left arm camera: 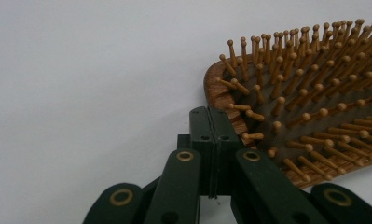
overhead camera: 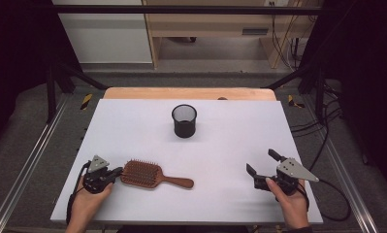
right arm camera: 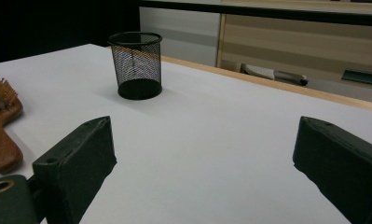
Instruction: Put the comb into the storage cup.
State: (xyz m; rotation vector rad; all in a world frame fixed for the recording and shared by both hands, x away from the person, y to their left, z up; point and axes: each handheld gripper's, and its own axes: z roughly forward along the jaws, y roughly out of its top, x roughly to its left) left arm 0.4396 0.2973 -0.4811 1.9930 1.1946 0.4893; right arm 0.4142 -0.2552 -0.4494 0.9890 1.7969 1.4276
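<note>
A wooden paddle hairbrush (overhead camera: 152, 175) lies bristles-up near the front left of the white table (overhead camera: 133, 126), handle pointing right. My left gripper (overhead camera: 117, 171) rests on the table at the brush head's left end, jaws shut with nothing between them; in the left gripper view its tips (left arm camera: 211, 122) touch or nearly touch the brush rim (left arm camera: 221, 91). My right gripper (overhead camera: 261, 162) sits at the front right, open and empty, aimed across the table. A black mesh cup (overhead camera: 184, 120) stands upright mid-table toward the back, also in the right gripper view (right arm camera: 135, 64), where the brush (right arm camera: 1, 126) shows at left.
A wooden strip (overhead camera: 186, 93) edges the table's far side. Beyond it stand a white cabinet (overhead camera: 104, 34) and wooden furniture (overhead camera: 215, 29). Cables (overhead camera: 327, 116) hang off to the right. Bare white surface lies between the cup and both grippers.
</note>
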